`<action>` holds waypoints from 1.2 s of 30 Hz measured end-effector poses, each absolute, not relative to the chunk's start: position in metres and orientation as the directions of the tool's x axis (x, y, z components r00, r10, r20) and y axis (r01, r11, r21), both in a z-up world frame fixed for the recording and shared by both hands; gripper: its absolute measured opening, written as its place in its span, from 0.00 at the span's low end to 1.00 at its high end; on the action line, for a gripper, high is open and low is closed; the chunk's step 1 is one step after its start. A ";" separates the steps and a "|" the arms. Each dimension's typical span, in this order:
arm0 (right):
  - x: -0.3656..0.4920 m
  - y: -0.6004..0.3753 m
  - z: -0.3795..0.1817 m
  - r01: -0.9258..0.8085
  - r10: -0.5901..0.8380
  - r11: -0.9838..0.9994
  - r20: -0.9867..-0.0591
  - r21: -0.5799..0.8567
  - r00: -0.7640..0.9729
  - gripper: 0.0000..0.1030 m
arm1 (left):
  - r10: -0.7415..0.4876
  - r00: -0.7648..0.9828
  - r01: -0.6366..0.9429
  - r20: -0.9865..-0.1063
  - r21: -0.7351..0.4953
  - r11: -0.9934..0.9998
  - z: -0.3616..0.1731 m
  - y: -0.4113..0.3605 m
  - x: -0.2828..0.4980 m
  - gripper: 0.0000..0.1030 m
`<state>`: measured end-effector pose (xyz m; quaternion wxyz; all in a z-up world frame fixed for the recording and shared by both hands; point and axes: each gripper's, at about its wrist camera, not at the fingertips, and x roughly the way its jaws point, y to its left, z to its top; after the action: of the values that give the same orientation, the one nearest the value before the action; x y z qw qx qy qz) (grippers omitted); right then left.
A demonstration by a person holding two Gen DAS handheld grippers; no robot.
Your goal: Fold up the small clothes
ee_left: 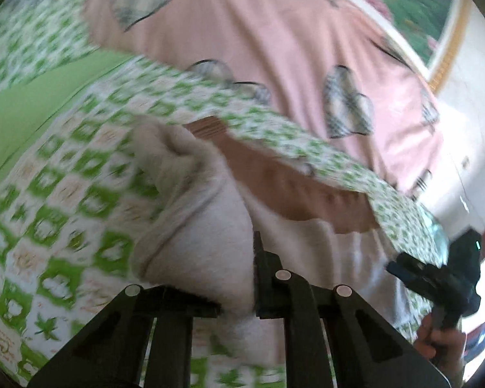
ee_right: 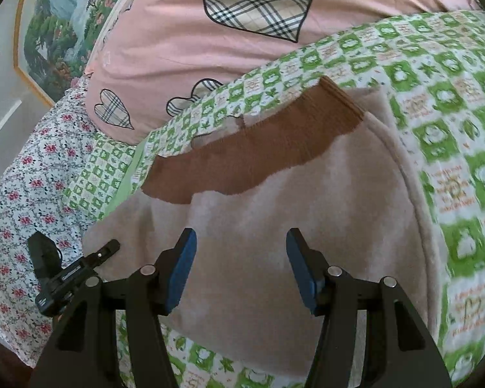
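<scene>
A small beige fleece garment [ee_right: 291, 200] with a brown ribbed waistband [ee_right: 268, 148] lies on the green-and-white checked bedspread [ee_right: 452, 129]. In the left wrist view my left gripper [ee_left: 236, 294] is shut on a bunched fold of the same beige garment [ee_left: 203, 213], lifted off the bed; the brown waistband [ee_left: 291, 184] lies beyond. My right gripper [ee_right: 241, 271] is open and empty, its blue pads [ee_right: 181, 271] hovering just above the garment's middle. The right gripper also shows in the left wrist view [ee_left: 436, 278] at the far right. The left gripper shows at the left of the right wrist view [ee_right: 71, 271].
A pink duvet [ee_right: 210, 45] with plaid hearts lies at the back of the bed. A floral sheet [ee_right: 26, 194] covers the left side. A framed landscape picture [ee_right: 58, 32] hangs on the wall behind.
</scene>
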<state>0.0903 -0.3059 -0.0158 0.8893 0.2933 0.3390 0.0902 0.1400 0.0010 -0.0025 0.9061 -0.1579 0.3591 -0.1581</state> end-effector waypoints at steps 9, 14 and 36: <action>0.137 -0.305 -0.001 -0.116 0.582 0.699 -0.467 0.706 0.666 0.76 | -0.469 0.636 0.393 -0.613 -0.265 0.880 0.001 -0.098 0.132 0.09; 0.182 -0.294 -0.012 -0.163 0.712 0.594 -0.420 0.788 0.563 0.84 | -0.466 0.609 0.443 -0.642 -0.213 0.871 -0.013 -0.120 0.130 0.09; 0.183 -0.326 0.030 -0.145 0.555 0.754 -0.503 0.641 0.662 0.16 | -0.604 0.496 0.626 -0.624 -0.224 0.746 0.015 -0.191 0.114 0.09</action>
<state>0.1831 -0.3256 0.0298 0.8653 0.2869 0.3578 0.2023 0.1140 -0.1909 0.0146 0.8648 0.0159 0.3541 -0.3557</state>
